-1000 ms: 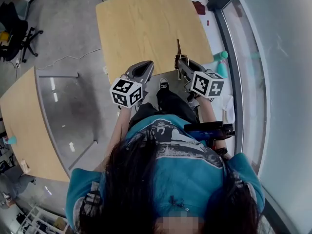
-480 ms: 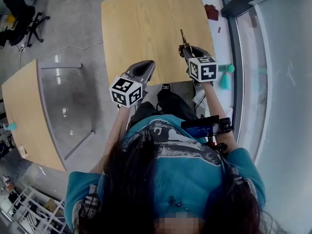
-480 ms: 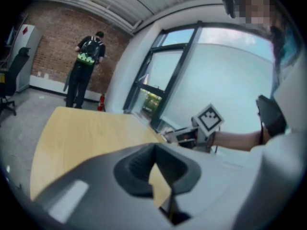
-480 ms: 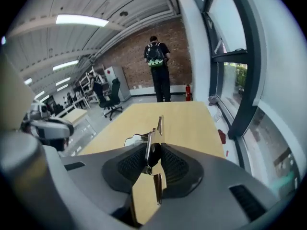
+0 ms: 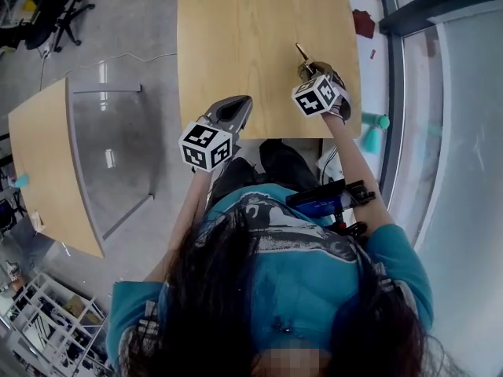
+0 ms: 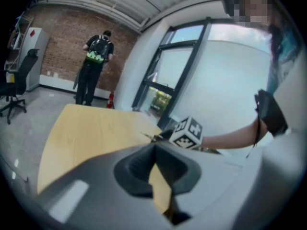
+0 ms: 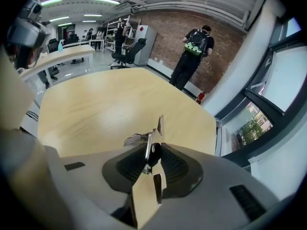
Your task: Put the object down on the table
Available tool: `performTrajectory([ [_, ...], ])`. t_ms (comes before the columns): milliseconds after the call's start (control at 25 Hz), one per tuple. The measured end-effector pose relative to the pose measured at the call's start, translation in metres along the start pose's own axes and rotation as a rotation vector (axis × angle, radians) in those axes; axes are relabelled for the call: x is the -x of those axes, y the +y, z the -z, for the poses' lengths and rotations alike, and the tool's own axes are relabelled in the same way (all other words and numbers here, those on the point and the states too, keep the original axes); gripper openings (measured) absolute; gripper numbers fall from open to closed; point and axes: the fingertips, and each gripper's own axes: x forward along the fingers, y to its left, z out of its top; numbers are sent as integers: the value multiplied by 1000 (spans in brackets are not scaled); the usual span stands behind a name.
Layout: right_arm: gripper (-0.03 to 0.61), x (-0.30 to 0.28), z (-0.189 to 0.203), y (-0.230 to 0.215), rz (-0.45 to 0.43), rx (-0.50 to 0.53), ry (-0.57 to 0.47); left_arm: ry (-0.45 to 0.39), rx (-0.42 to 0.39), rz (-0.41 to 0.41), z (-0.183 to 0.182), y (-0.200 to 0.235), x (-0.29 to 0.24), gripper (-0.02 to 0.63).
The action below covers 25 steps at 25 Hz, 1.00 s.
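Metal tool (image 7: pixel 152 139) is clamped in the right gripper (image 7: pixel 152 152), tip sticking out past the pads, over the near right part of the table (image 5: pixel 236 38). Can't tell if it touches the top. Left gripper (image 6: pixel 154 148) is closed, empty, at the table's near edge.

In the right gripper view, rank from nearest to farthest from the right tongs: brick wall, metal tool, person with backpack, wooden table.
1. metal tool, clamped in the right tongs.
2. wooden table, below and ahead.
3. person with backpack, beyond the table.
4. brick wall, behind that person.
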Motion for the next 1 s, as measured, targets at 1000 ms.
performTrajectory([
  [1000, 181, 10, -8, 23, -123, -186, -50, -3, 22, -34, 15, 3, 22, 2],
])
